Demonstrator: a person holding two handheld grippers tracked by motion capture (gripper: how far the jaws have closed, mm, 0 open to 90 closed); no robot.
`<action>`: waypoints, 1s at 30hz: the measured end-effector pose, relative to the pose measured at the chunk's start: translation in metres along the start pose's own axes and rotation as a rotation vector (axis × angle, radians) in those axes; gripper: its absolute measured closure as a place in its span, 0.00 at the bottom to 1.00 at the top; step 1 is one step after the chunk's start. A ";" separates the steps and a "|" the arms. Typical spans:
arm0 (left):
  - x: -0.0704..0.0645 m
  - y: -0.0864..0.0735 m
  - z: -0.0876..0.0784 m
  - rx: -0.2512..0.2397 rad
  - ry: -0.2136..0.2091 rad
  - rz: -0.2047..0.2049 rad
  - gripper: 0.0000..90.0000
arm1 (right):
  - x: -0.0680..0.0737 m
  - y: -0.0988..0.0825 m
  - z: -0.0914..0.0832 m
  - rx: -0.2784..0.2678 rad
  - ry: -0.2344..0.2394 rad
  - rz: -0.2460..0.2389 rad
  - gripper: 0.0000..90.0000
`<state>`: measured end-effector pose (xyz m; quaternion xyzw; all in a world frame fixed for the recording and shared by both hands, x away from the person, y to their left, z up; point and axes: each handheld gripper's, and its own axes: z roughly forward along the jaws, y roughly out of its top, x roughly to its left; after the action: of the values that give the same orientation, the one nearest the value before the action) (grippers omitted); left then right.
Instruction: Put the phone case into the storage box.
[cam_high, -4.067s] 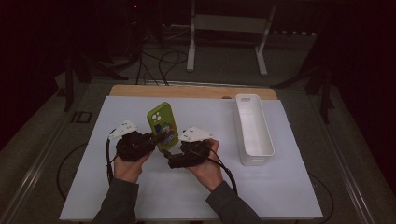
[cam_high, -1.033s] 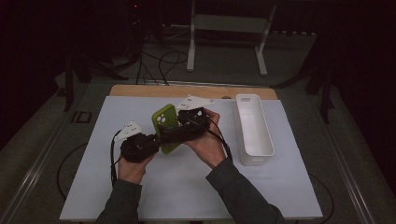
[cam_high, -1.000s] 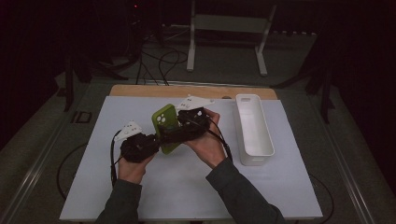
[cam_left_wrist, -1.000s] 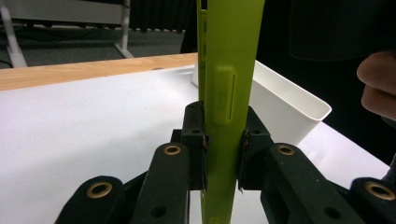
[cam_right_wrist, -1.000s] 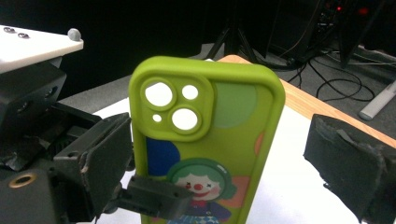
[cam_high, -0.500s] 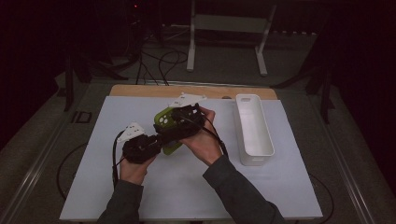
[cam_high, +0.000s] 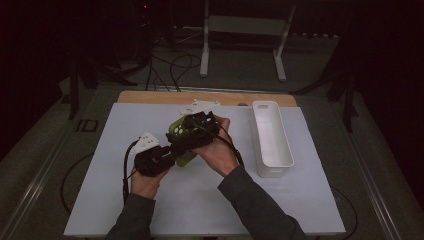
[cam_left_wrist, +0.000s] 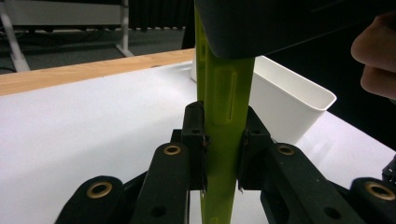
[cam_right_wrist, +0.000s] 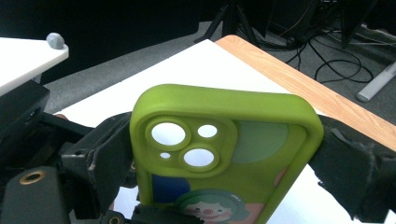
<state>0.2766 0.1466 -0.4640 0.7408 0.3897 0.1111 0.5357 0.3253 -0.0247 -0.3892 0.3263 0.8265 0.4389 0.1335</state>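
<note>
Green phone case (cam_left_wrist: 225, 140) clamped edgewise between the left gripper (cam_left_wrist: 223, 149) pads and spanned across its width by the right gripper (cam_right_wrist: 224, 158), held above the white table (cam_high: 300, 200); judged light, flexible, best gripped at the rims

No readable text, label, brand, number or sign appeared anywhere. The soft green rubber phone case (cam_right_wrist: 224, 158) carried just a printed cartoon face and coloured patches, without lettering. The long white plastic tray (cam_high: 272, 137) and the white table sheet (cam_high: 150, 210) were unmarked.
</note>
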 end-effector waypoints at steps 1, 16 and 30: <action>0.000 0.000 0.000 0.000 0.001 0.001 0.86 | -0.001 0.000 0.000 0.003 0.002 -0.003 0.12; -0.004 -0.001 0.002 0.015 0.020 0.043 0.86 | -0.003 0.001 -0.001 0.039 0.012 0.004 0.14; -0.004 -0.001 0.002 0.019 0.009 0.062 0.86 | -0.007 0.001 -0.001 0.067 0.038 0.027 0.15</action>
<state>0.2746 0.1423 -0.4650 0.7569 0.3702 0.1273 0.5233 0.3309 -0.0295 -0.3885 0.3334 0.8386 0.4190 0.1006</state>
